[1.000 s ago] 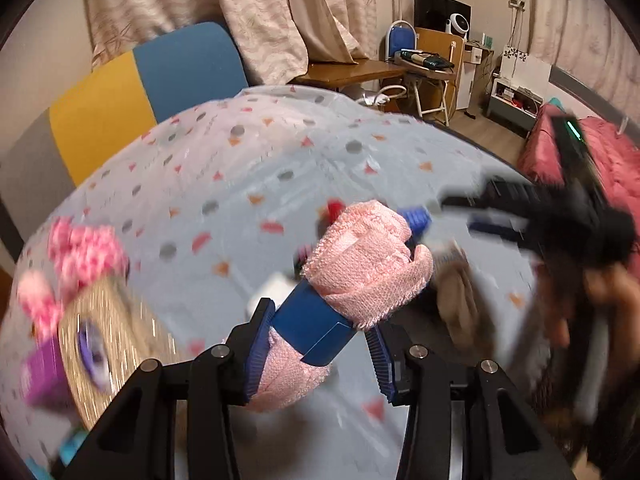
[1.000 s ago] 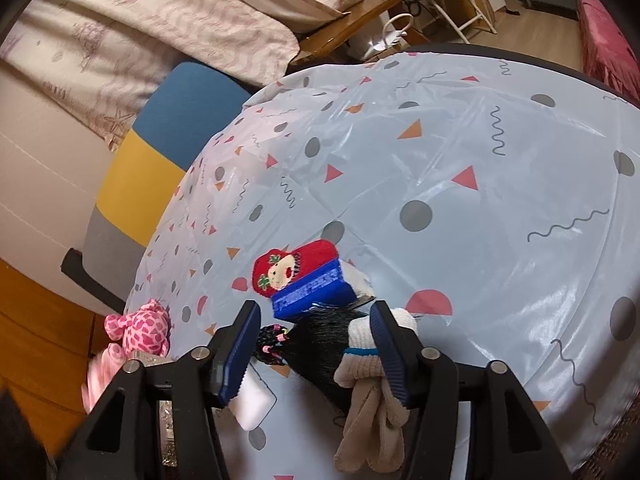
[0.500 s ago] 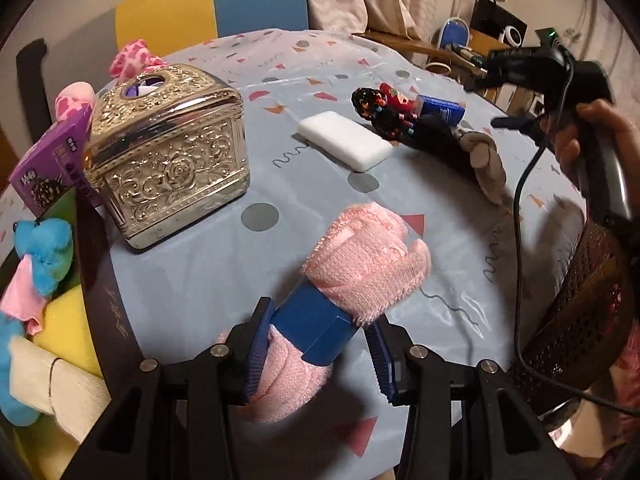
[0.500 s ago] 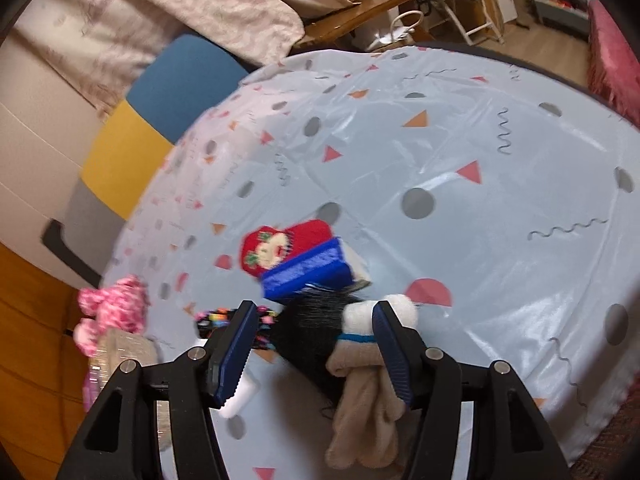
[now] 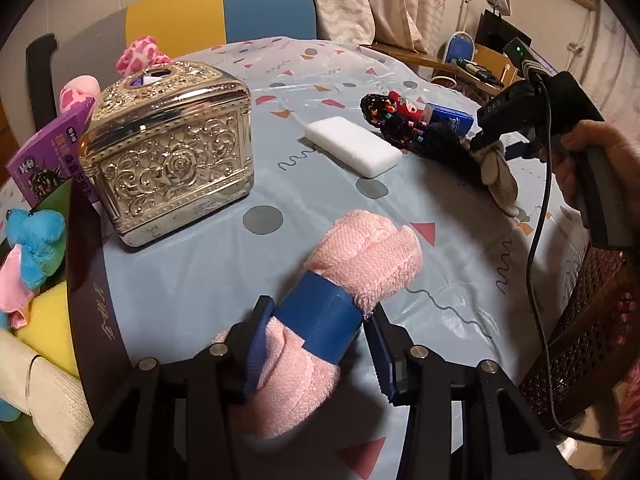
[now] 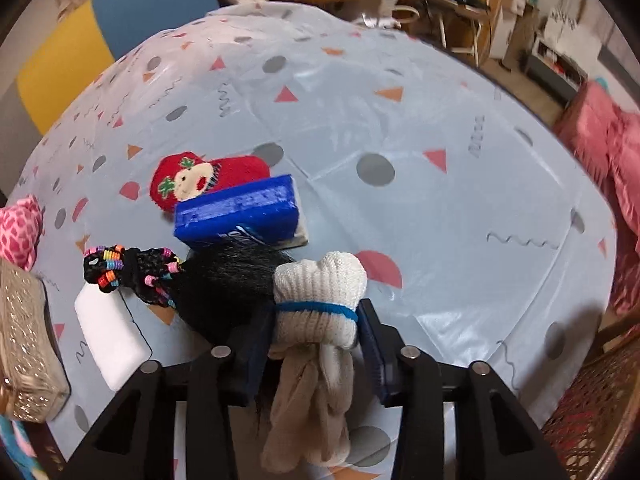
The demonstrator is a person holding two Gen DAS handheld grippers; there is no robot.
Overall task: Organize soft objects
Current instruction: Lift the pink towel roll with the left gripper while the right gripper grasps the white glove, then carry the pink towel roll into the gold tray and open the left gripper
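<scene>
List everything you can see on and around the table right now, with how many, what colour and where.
Rolled towel: one, pink with blue band, between the left gripper's fingers.
Bundled socks: one bundle, white and beige, between the right gripper's fingers.
Ornate box: one, gold, table's left side.
Sponge block: one, white, mid-table.
Beaded hair tie: one, black, multicoloured beads, beside the block.
Furry item: one, black, left of the socks.
Plush doll: one, red, behind the blue pack.
Plush toy: one, blue, in a bin at left.
Tablecloth: one, pale blue, patterned.
Left gripper: shut on towel.
Right gripper: closing around socks.
</scene>
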